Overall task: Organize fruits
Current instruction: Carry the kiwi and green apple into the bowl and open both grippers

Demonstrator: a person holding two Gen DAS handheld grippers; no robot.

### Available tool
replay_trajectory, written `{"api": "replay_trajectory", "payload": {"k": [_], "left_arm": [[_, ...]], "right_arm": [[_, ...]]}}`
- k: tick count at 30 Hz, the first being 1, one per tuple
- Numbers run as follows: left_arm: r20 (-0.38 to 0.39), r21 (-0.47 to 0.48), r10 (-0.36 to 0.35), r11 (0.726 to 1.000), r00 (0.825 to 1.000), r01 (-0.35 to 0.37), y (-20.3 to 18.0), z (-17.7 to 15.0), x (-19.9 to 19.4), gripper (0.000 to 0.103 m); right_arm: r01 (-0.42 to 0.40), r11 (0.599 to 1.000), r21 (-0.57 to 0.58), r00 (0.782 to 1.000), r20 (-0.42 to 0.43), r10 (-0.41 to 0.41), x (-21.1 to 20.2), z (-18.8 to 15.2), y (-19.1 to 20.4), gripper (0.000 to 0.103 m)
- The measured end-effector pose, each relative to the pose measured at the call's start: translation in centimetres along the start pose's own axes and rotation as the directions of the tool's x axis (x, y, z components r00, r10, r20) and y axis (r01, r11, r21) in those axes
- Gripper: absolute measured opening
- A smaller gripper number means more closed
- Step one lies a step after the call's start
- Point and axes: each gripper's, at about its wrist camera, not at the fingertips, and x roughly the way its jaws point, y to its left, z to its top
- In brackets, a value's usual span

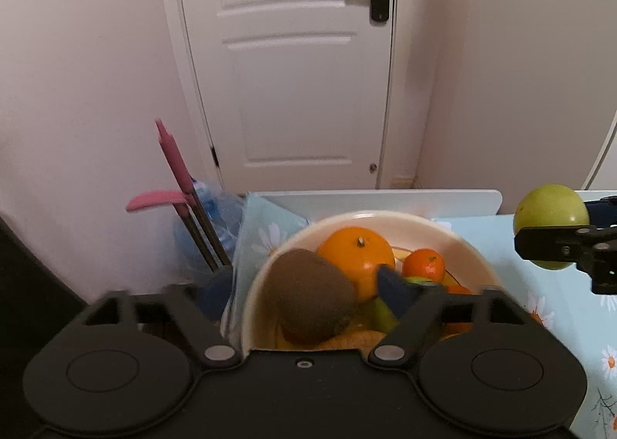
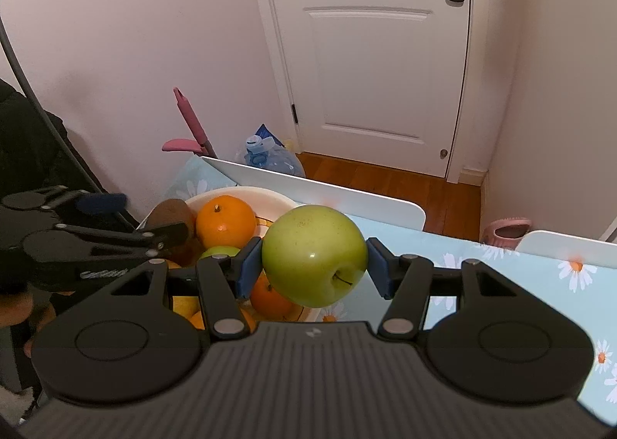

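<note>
A cream bowl [image 1: 455, 242] of fruit sits at the table's far left: a large orange [image 1: 356, 252], a small tangerine [image 1: 424, 265] and other fruit below. My left gripper [image 1: 304, 296] is shut on a brown kiwi [image 1: 308, 296] and holds it over the bowl's near left side. My right gripper [image 2: 314, 265] is shut on a green apple [image 2: 314, 255], held above the table just right of the bowl [image 2: 277, 200]. The apple also shows at the right of the left wrist view [image 1: 551, 223]. The kiwi [image 2: 169, 213] shows in the right wrist view too.
The table has a light blue daisy-print cloth [image 2: 501, 269]. White chair backs [image 2: 327, 192] stand along its far edge. Beyond are a white door [image 2: 378, 53], a pink-handled mop [image 2: 189, 119], a water jug [image 2: 273, 161] and a pink slipper [image 2: 505, 230] on the wood floor.
</note>
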Motion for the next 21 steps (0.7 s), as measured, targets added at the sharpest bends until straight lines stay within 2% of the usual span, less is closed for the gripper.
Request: {"api": "replay_trajectory", "payload": {"k": [8, 21], "left_arm": [[0.031, 0.013, -0.012, 1.000, 0.999, 0.012, 0.1, -0.9, -2.9, 0.101], [0.010, 0.038, -0.011, 0.999, 1.000, 0.011, -0.3, -3.3, -4.7, 0.101]], "right_arm": [[-0.006, 1.000, -0.009, 1.000, -0.015, 0.006, 0.8, 0.3, -0.1, 0.072], [-0.037, 0.999, -0.006, 0.999, -0.035, 0.037, 4.2, -0.1, 0.5, 0.072]]}}
